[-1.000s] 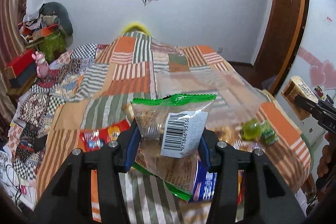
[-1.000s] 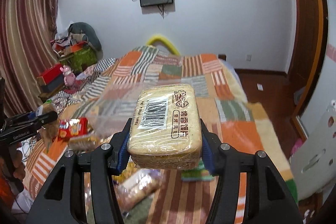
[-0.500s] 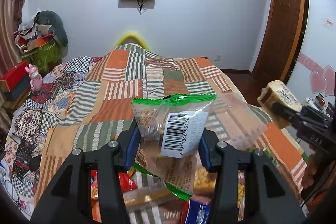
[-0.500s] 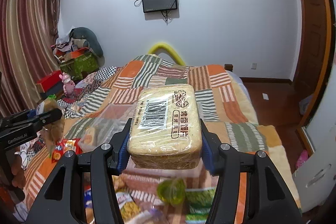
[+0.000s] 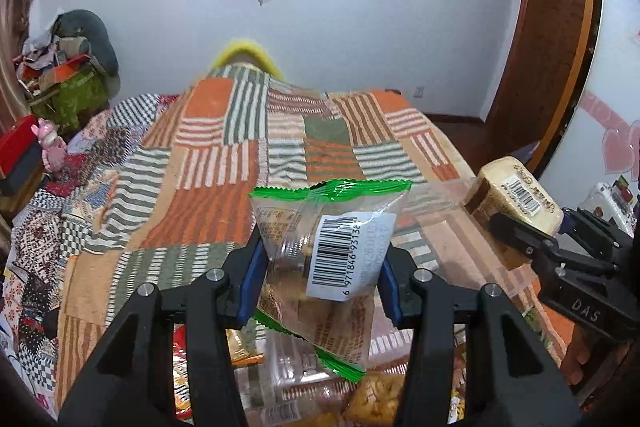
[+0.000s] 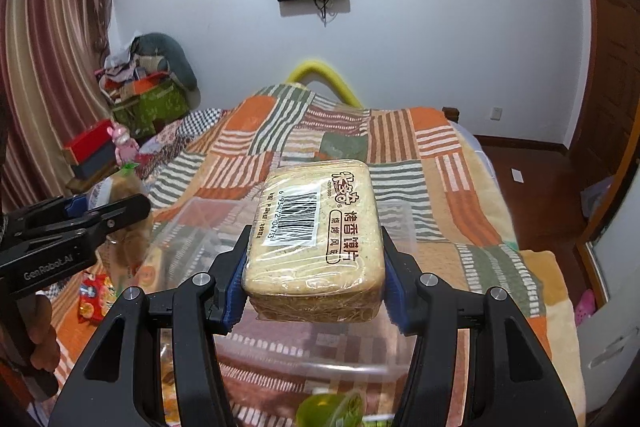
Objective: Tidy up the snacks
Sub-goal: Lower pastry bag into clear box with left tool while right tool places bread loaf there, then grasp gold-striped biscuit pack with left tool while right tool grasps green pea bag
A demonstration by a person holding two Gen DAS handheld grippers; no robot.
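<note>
My left gripper [image 5: 320, 279] is shut on a clear snack bag with green edges and a barcode label [image 5: 328, 267], held above the bed. My right gripper [image 6: 314, 267] is shut on a yellow wrapped cracker pack [image 6: 316, 223], also held in the air. A clear plastic bin [image 6: 288, 227] sits on the patchwork blanket below and ahead of both grippers; it also shows in the left wrist view [image 5: 440, 219]. The right gripper with its pack appears at the right of the left wrist view [image 5: 516, 195]. The left gripper appears at the left of the right wrist view [image 6: 80, 223].
Loose snack packets lie on the blanket near me, a red one [image 6: 94, 293] and a green jelly cup [image 6: 332, 407]. The bed [image 5: 240, 155] stretches ahead to the wall. A wooden door [image 5: 548, 39] stands at the right; clutter and boxes [image 6: 148, 95] at the left.
Both grippers have moved forward and closer together over the clear bin, each still holding its snack. The loose packets have slid toward the bottom of both views.
</note>
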